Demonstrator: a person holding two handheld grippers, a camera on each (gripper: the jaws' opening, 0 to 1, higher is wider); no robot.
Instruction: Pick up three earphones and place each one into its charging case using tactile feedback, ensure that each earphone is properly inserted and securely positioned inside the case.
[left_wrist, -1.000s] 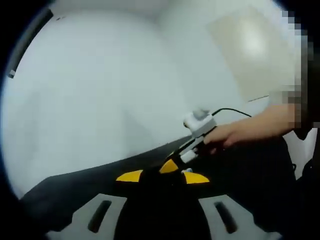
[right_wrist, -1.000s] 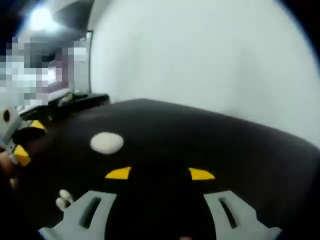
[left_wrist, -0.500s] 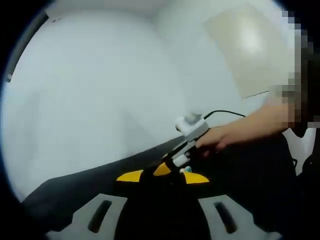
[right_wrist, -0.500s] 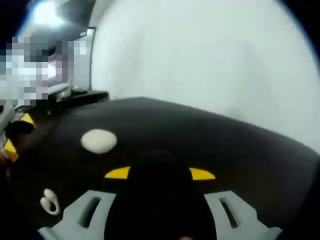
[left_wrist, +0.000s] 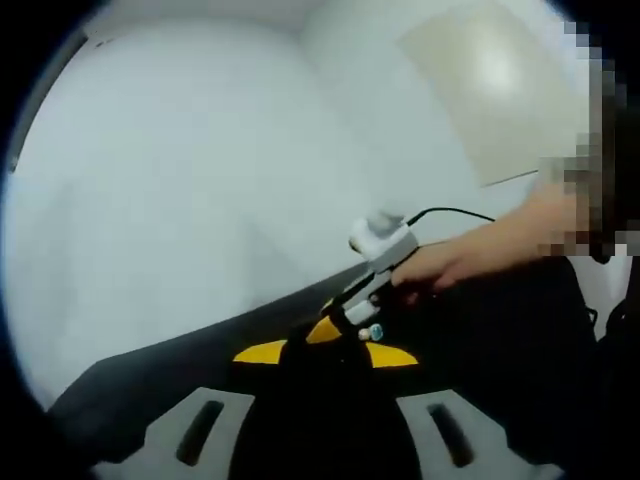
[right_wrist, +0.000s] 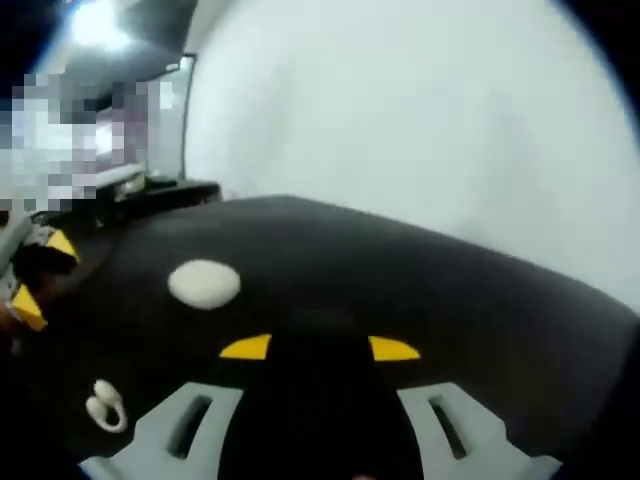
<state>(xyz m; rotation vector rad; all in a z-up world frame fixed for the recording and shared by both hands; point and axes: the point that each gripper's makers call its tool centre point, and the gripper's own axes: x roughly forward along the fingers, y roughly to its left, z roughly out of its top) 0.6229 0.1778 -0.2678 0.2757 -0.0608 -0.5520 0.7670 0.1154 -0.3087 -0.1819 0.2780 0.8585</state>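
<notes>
**Lining up on the loose earphone beside the open jaws**

Starting nearest, in the right gripper view the right gripper (right_wrist: 320, 348) is holding its jaws well apart, with nothing showing between the yellow tips. An earphone (right_wrist: 105, 406) is lying on the black table (right_wrist: 450, 300) just outside the left-hand jaw, so the gripper is needing to swing across until the earphone is sitting squarely between the tips. Closing should probably be slow, with the grip judged by feel.

Further ahead of the jaws and a little to their left, the white charging case (right_wrist: 204, 283) is resting on the table (too blurred to say whether it is open or what it is holding).

In the left gripper view the left gripper (left_wrist: 326, 354) is likewise standing open and gripping nothing I can see. A hand (left_wrist: 450, 265) is bringing the other gripper in just beyond its right-hand tip, where a small white piece (left_wrist: 370, 331) is showing; I cannot tell what it is.
</notes>
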